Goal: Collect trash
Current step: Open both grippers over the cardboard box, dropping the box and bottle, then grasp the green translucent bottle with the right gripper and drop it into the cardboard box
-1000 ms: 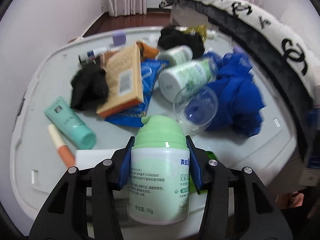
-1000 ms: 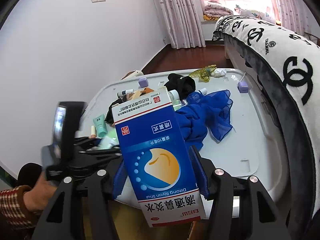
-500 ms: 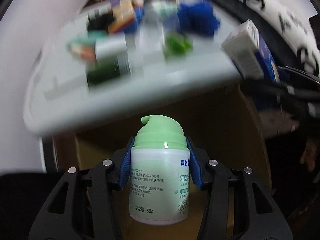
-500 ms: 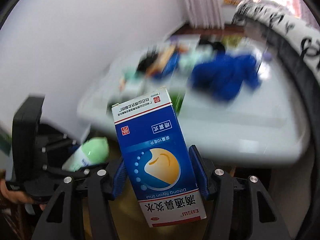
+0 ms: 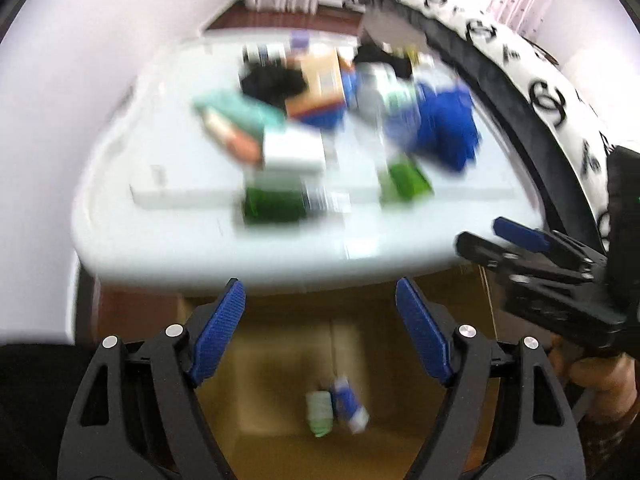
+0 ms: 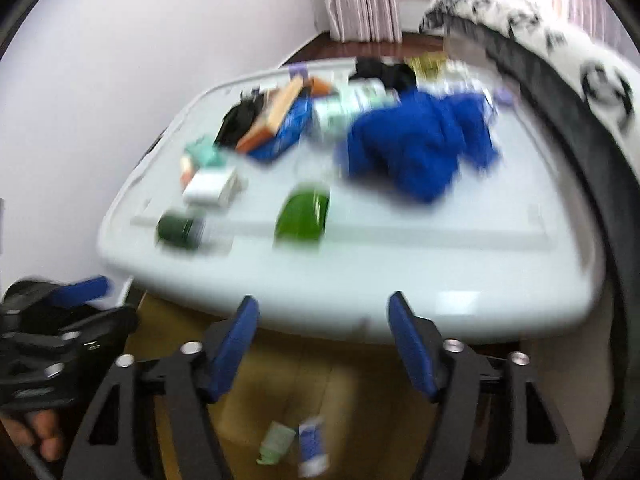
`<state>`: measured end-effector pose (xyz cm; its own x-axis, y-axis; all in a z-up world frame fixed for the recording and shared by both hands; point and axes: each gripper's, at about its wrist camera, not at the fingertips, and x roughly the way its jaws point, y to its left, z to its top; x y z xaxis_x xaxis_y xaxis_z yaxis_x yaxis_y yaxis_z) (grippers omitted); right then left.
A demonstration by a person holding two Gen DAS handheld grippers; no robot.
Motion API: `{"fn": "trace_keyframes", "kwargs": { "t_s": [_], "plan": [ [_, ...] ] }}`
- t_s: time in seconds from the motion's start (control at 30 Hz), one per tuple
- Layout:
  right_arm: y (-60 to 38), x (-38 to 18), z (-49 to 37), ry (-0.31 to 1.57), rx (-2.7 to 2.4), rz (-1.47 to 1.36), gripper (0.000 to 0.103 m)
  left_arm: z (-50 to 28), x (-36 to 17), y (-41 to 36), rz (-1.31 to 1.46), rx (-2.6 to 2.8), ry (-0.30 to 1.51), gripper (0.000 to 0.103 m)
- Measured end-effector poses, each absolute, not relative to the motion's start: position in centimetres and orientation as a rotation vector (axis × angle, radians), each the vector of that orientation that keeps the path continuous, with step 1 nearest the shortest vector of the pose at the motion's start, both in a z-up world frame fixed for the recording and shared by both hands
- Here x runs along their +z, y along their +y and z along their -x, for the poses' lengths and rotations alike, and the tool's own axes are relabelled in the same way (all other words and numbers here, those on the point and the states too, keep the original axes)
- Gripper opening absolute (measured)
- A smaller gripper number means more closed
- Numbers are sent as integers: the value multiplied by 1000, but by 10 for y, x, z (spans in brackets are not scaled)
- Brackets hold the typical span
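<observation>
Two claws hang past the near edge of the table (image 5: pixel 168 240), both tilted down over an open cardboard box (image 6: pixel 288 396) that sits on the floor below it. That placement makes sense for collecting trash: the box waits just under the rim, so a thing lifted off the top need only be carried out past the edge and let go.

The table takes up most of both views, blurred but legible. It carries a crumpled blue cloth (image 6: pixel 420 152), a black cloth (image 5: pixel 272 80), a tan carton (image 5: pixel 320 80) propped on a blue pack, a white box (image 6: pixel 210 186), a flat green piece (image 6: pixel 302 216), a dark green jar (image 6: pixel 176 230) on its side and a teal tube (image 5: pixel 236 110). A good deal is left to clear, by the look of it.

The left claw (image 5: pixel 320 332) has its blue pads spread wide and opening, with nothing between them. The right claw (image 6: pixel 322 344) is likewise apart and opening, also empty. Each shows at the edge of the other's view, so the two hands work side by side over the same box.

Down in the box, two small items lie close together: a green-capped bottle (image 5: pixel 320 412) and a blue and white carton (image 5: pixel 349 404). The blur does not show whether they have come to rest or touch. Those two look dealt with, and the next move is probably back up to the table for more.
</observation>
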<state>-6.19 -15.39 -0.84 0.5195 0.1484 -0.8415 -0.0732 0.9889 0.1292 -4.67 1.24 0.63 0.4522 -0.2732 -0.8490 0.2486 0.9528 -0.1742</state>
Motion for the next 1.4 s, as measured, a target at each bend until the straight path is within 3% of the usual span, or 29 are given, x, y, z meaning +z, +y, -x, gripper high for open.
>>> {"fn": "trace_keyframes", "kwargs": {
  "t_s": [0.3,0.37,0.63,0.87,1.13,1.17,1.2,1.4],
  "plan": [
    [-119,-45,-5,1022,130,2,56,15,13,21,16,-234,949,76],
    [-116,-46,-11,1003,133,38,37,19,4,27,9,-223,967,76],
    [-134,-24,10,1002,100,-13,37,0,-4,31,104,-256,1004,76],
    [-152,5,41,941,125,-73,37,-47,-33,-23,-44,-279,1051,79],
    [-157,4,44,924,152,-73,37,-64,-54,-33,-122,-202,1078,84],
    [-158,3,44,924,152,-73,37,-64,-53,-34,-125,-214,1065,82],
    [-158,3,43,924,151,-73,37,-62,-51,-35,-127,-222,1049,66],
    [-161,2,44,923,146,-79,37,-43,-37,-34,-128,-276,1018,67]
  ]
}}
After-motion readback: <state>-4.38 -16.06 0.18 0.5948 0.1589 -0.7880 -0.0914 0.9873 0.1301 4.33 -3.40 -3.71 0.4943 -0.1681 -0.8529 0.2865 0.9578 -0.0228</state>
